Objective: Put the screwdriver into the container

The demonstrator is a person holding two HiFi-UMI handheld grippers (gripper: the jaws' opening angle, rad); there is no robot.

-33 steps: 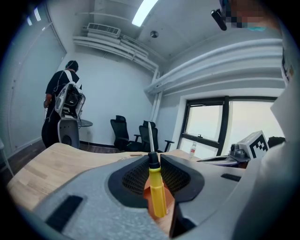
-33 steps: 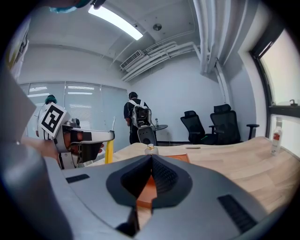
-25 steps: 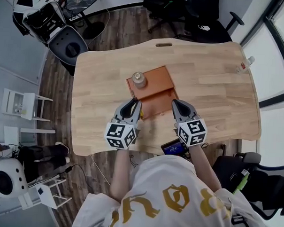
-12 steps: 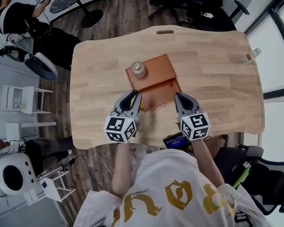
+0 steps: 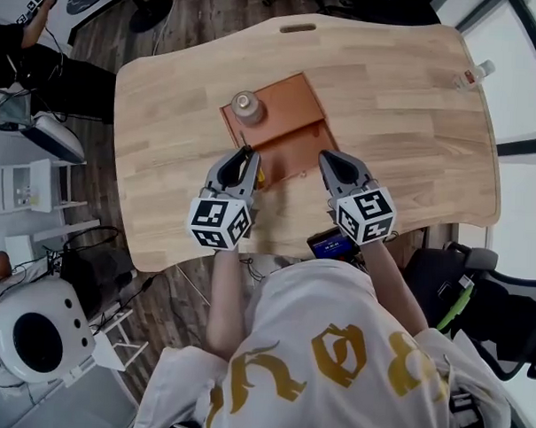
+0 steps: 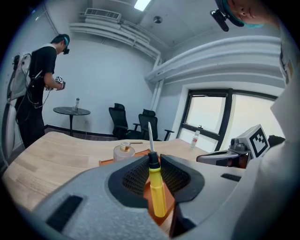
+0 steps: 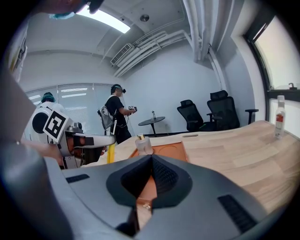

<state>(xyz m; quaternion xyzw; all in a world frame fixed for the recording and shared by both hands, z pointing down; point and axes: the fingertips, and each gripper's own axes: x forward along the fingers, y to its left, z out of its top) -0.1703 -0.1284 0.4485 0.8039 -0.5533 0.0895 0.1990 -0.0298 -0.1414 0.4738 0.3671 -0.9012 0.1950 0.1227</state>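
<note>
Head view: my left gripper [image 5: 242,159] and right gripper [image 5: 329,163] flank the orange tray's [image 5: 292,108] near edge; only a small capped bottle [image 5: 245,105] stands in its far-left corner. Left gripper view: jaws clamp the yellow screwdriver [image 6: 156,187] upright at the tray's near edge, ready, I judge, for lowering in. Right gripper view: jaws closed together, empty.

Wooden table [image 5: 405,126], clear bottle [image 5: 472,76] at its edge, black office chairs [image 6: 123,123] — person [image 6: 37,89] by round table [image 6: 71,111]
</note>
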